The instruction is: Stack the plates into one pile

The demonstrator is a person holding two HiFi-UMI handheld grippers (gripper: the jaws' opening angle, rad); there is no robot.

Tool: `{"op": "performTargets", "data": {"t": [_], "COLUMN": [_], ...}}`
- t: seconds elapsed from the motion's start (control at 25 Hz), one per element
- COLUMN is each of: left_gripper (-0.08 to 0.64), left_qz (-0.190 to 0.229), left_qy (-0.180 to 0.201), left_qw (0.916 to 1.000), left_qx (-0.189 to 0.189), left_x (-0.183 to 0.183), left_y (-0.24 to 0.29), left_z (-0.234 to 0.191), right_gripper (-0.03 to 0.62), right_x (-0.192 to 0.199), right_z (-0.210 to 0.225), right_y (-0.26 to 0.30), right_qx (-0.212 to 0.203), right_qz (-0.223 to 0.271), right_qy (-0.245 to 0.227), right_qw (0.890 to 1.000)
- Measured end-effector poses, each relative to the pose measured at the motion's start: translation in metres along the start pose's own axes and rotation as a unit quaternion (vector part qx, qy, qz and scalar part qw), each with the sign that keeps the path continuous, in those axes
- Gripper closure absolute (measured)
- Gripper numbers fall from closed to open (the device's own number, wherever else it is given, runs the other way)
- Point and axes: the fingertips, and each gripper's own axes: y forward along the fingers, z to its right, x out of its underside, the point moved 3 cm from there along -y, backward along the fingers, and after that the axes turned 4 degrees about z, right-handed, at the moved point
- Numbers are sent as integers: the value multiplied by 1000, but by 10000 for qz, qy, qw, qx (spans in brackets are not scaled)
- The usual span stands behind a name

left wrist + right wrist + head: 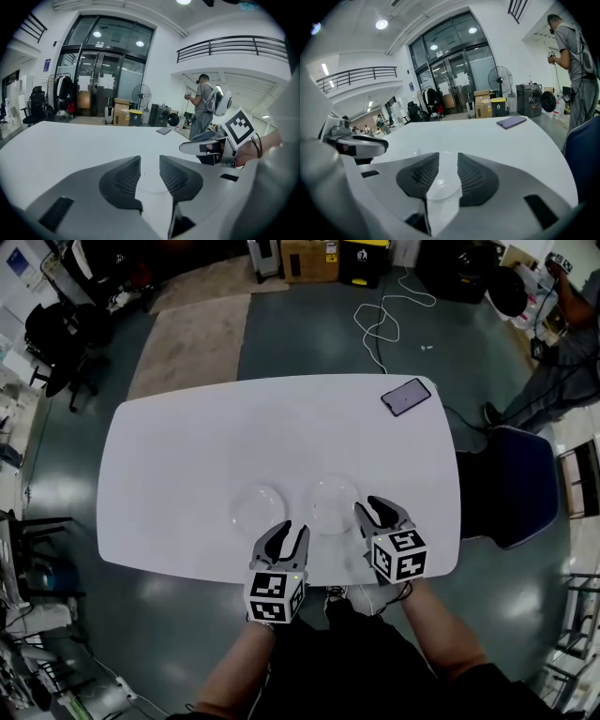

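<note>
Finding 1. The white surface with rounded corners (187, 437) carries two clear, round, shallow plates, side by side near its front edge and just apart. The left clear plate (258, 505) and the right clear plate (335, 503) each lie flat on the surface, unstacked.

Finding 2. The left hand-held gripper (289, 531) sits low at the front edge, just in front of the space between the two plates. In its own view the left hand-held gripper (150, 174) has its jaws moderately apart with the ribbed pads (123, 180) bare. Only the surface and a faint plate rim (146, 183) show in the gap. Nothing is gripped.

Finding 3. The right hand-held gripper (373, 510) is just beside the right edge of the right clear plate; contact cannot be confirmed from the head view. In its own view the right hand-held gripper (447, 176) stands with its jaws apart. The right clear plate (439, 183) shows through the gap, lying on the surface, and the pads are not pressed on it. The left hand-held gripper (356, 145) appears at that view's left edge.

Finding 4. A dark flat phone (406, 396) lies at the far right corner of the surface, well apart from the plates. A blue chair (511, 486) stands at the right end of the surface. A white cable (384, 315) lies looped on the floor beyond. A person (567, 343) stands at the upper right.
</note>
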Motion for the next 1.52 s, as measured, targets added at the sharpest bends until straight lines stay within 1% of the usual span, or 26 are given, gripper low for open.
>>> {"op": "performTargets", "data": {"t": [0.16, 0.36, 0.48, 0.56, 0.64, 0.76, 0.84, 0.96, 1.2, 1.52], "left_gripper": [407, 379, 379, 379, 379, 379, 379, 379, 379, 379], "left_qz": [-141, -422, -593, -694, -777, -908, -1006, -1125, -1291, -1370], "left_qy": [-191, -667, -754, -676, -499, -67, 252, 500, 615, 595], "left_qw": [9997, 9969, 9954, 9953, 9956, 9955, 9940, 9913, 9879, 9865], "left_qx": [1, 63, 8, -84, -169, -254, -348, -469, -606, -674], "left_x": [15, 39, 53, 59, 62, 68, 71, 77, 84, 87], "left_y": [3, 15, 24, 31, 37, 45, 50, 55, 60, 65], "left_z": [-4, -8, -10, -12, -12, -12, -12, -14, -17, -21], "right_gripper": [451, 449, 449, 449, 450, 451, 451, 451, 453, 454], "right_x": [9, 18, 21, 22, 24, 26, 28, 30, 33, 40], "right_z": [-2, -3, -3, -2, -2, -2, -1, 1, 6, 6], "right_y": [7, 12, 11, 10, 9, 8, 7, 8, 11, 17], "right_qx": [-10, -6, 13, 20, 20, 21, 26, 33, 56, 59], "right_qz": [-113, -186, -205, -216, -238, -278, -296, -324, -396, -496], "right_qy": [-12, -15, -11, -3, 3, 11, 23, 43, 107, 169], "right_qw": [9999, 9998, 9998, 9998, 9997, 9996, 9996, 9995, 9991, 9986]}}
